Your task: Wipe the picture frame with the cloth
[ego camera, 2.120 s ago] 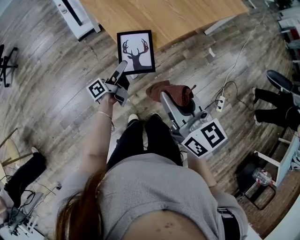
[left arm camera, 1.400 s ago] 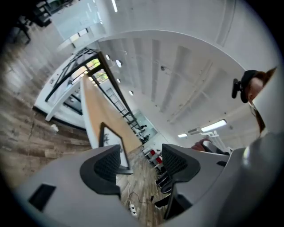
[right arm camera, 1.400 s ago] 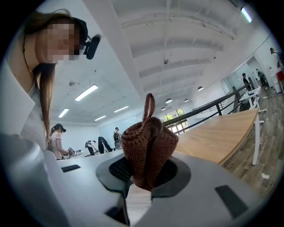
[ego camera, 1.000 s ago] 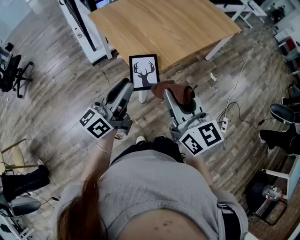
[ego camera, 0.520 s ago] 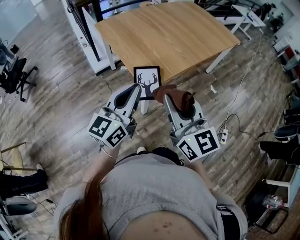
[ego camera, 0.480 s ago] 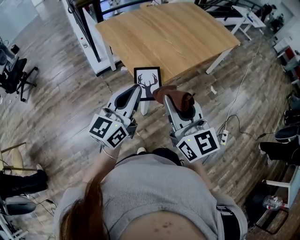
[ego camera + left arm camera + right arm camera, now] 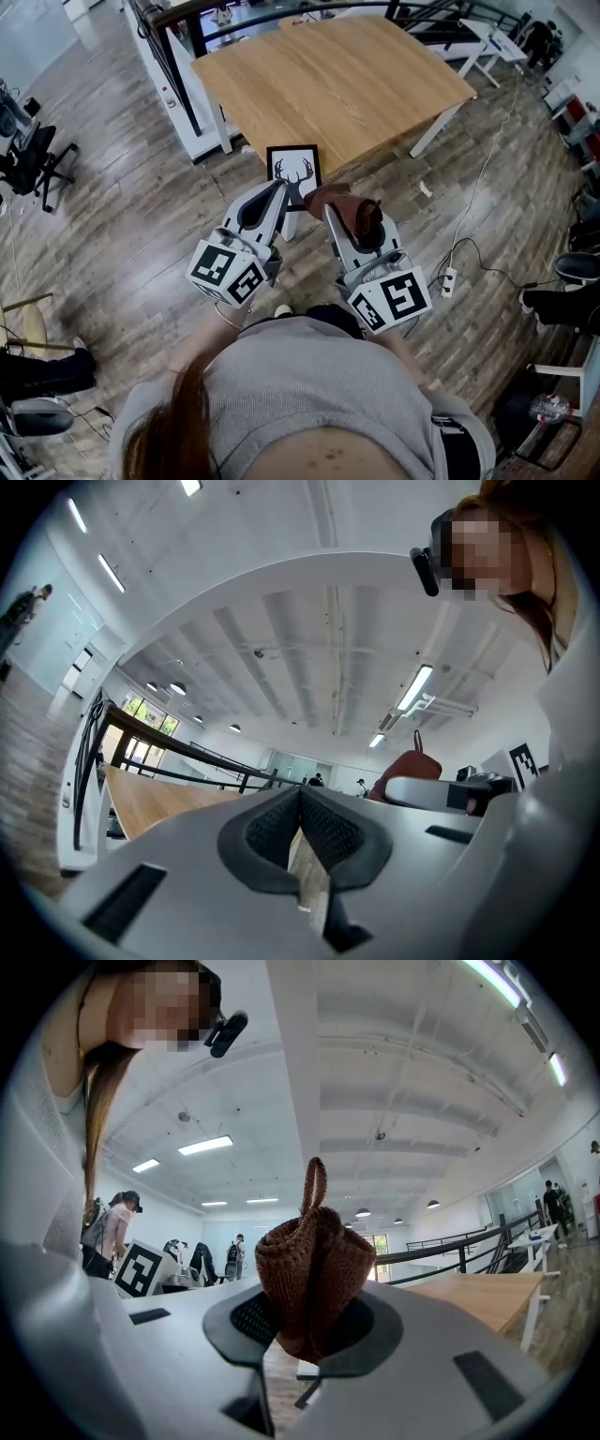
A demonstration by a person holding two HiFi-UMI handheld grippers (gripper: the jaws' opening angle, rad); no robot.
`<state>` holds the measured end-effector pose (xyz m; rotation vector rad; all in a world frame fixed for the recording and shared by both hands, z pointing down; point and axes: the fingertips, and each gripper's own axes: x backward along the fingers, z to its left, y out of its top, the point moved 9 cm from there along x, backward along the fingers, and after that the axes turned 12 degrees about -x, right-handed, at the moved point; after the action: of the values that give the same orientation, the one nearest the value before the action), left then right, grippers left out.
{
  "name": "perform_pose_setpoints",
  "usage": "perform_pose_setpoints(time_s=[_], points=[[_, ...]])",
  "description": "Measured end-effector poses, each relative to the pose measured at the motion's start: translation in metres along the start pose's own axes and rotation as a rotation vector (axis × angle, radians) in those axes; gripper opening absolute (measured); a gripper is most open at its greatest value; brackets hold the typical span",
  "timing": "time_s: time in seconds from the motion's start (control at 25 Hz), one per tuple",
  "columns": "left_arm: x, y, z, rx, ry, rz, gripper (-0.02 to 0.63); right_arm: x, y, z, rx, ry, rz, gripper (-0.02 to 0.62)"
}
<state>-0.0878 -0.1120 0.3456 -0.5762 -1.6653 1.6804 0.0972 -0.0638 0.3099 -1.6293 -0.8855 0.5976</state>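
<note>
The frame [image 7: 293, 172] stands at the table's [image 7: 375, 75] near corner. The right gripper [image 7: 314, 1327] pinches the bunched cloth [image 7: 314, 1260] just beside it. The left gripper [image 7: 300, 803] has its jaws pressed together on nothing, its tip by the frame's lower left. Both are held side by side, aimed at the table.

Open-plan office or lab hall: wood-plank floor [image 7: 122, 234], wooden tabletop [image 7: 337, 80] on white legs, office chair [image 7: 33, 159], ceiling strip lights [image 7: 206, 1145], black railing [image 7: 178, 740], people [image 7: 112, 1227] standing about.
</note>
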Motion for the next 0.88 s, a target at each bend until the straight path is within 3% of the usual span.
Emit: perform_pose_setpoints(time_s=[0.88], points=[[0.022, -0.004, -0.016, 0.015, -0.026, 0.003, 0.009, 0.018, -0.006, 0.021, 0.008, 0.01, -0.01, 0.097]])
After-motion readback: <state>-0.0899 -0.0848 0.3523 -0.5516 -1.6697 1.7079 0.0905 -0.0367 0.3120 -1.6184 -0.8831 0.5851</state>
